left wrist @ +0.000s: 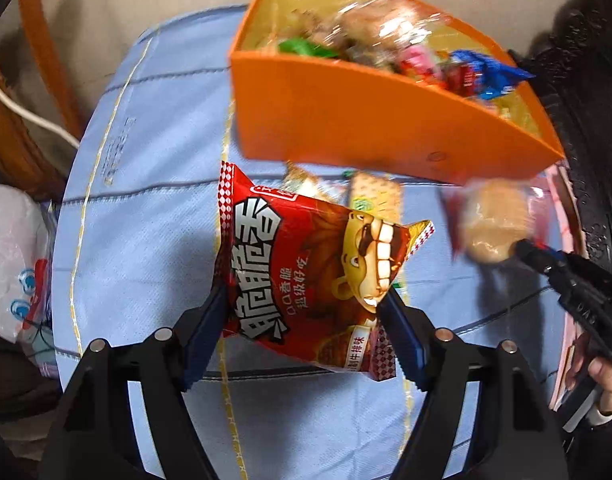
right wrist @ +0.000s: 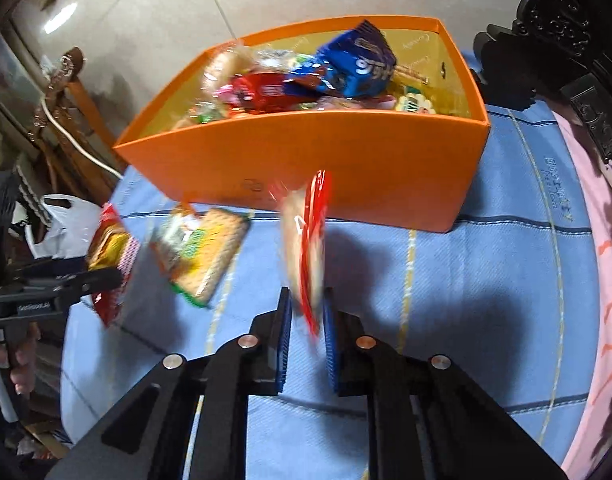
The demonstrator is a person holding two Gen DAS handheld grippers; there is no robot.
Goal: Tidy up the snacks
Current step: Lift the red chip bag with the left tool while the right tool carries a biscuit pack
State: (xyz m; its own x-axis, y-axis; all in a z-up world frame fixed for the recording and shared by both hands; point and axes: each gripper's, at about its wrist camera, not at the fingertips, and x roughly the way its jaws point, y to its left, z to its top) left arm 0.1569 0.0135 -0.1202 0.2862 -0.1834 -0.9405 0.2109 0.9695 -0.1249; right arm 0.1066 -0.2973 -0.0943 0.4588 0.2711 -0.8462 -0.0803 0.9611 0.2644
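An orange box (left wrist: 346, 120) holding several snacks stands on the blue cloth; it also shows in the right wrist view (right wrist: 346, 168). My left gripper (left wrist: 306, 304) is shut on a red snack bag (left wrist: 306, 264) with a cartoon lion, held above the cloth; the bag also shows at the left of the right wrist view (right wrist: 110, 256). My right gripper (right wrist: 308, 304) is shut on a clear-wrapped bread bun (right wrist: 306, 248), held edge-on in front of the box; the bun (left wrist: 494, 224) shows blurred in the left wrist view. A cracker pack (right wrist: 210, 252) and a small clear packet (right wrist: 174, 232) lie on the cloth.
The blue cloth (right wrist: 466, 280) covers the table, with a pink edge (right wrist: 602, 320) at right. Dark carved furniture (right wrist: 566, 40) stands behind. A white plastic bag (left wrist: 14, 256) and wooden chair (left wrist: 10, 128) are at left.
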